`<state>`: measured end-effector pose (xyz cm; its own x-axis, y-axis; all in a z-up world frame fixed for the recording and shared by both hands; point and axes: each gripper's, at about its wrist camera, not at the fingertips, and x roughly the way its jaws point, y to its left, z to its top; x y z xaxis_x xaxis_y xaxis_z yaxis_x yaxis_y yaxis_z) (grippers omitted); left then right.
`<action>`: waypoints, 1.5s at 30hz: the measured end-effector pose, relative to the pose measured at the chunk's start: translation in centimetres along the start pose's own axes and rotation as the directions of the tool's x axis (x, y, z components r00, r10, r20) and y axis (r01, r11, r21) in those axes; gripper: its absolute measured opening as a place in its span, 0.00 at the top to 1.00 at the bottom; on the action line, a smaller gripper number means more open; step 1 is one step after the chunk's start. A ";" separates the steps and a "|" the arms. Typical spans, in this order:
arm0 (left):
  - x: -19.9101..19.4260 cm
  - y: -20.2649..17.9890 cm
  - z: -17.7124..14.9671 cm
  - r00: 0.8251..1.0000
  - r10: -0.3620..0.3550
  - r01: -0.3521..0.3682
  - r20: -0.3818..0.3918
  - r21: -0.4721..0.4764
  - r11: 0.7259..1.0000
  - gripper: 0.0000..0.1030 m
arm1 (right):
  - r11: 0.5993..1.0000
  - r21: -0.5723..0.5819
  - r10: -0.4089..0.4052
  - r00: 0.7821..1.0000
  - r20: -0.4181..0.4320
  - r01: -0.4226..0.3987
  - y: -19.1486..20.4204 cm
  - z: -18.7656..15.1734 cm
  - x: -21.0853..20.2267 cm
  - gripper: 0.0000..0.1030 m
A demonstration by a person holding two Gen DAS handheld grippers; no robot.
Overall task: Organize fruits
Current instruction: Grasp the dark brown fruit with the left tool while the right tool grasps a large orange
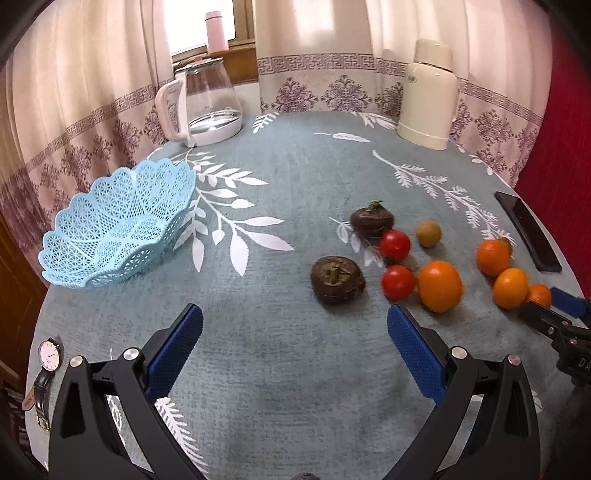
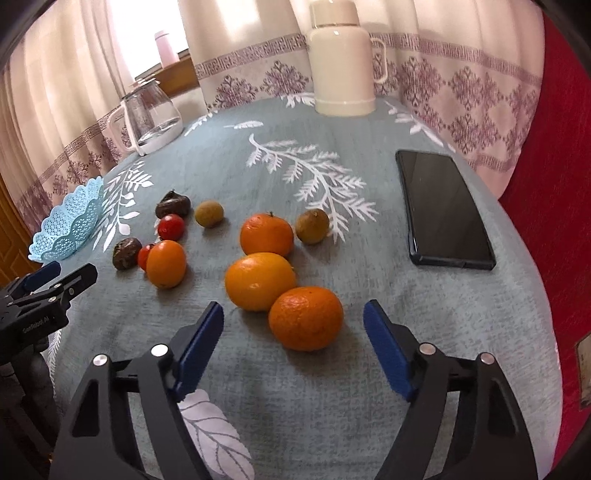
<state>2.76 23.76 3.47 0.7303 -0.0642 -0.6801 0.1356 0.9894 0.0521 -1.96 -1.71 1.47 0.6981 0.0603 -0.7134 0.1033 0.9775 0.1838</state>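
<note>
A light-blue lattice basket (image 1: 114, 225) stands empty at the left of the table. Fruits lie loose to the right: two dark brown round ones (image 1: 337, 280) (image 1: 371, 219), two red tomatoes (image 1: 397, 281) (image 1: 394, 244), several oranges (image 1: 439, 286) (image 2: 306, 318) (image 2: 259, 280) (image 2: 266, 234) and two small tan-green fruits (image 2: 312, 226) (image 2: 209, 213). My left gripper (image 1: 294, 325) is open just short of the near brown fruit. My right gripper (image 2: 293, 317) is open, with the nearest orange between its fingertips, untouched. Each gripper shows at the edge of the other's view.
A glass kettle (image 1: 207, 107) and a cream thermos (image 1: 430, 96) stand at the table's far edge before the curtains. A black phone (image 2: 443, 206) lies on the right, a wristwatch (image 1: 46, 373) at the near left edge. A pink bottle (image 1: 216, 31) is on the sill.
</note>
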 end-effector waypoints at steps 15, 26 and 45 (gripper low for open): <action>4.0 -0.8 1.6 0.994 -0.079 0.080 -0.075 0.012 0.997 0.04 | 1.000 -0.012 0.014 0.999 -0.050 -0.015 0.0 0.5 1.4 0.33; 5.5 -0.9 1.8 0.981 -0.149 0.148 -0.124 -0.014 0.989 0.29 | 0.999 -0.007 0.051 0.997 -0.055 -0.052 0.1 0.6 1.3 0.41; 5.0 -1.2 1.7 0.969 -0.222 0.221 -0.110 -0.018 0.975 0.57 | 0.994 0.054 0.101 0.993 -0.063 -0.098 -1.3 0.6 0.9 0.47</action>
<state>7.44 22.00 1.23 0.6039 -0.2677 -0.7507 0.2816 0.9528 -0.1132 -1.06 -3.02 1.00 0.6586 0.1715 -0.7327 0.0728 0.9546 0.2889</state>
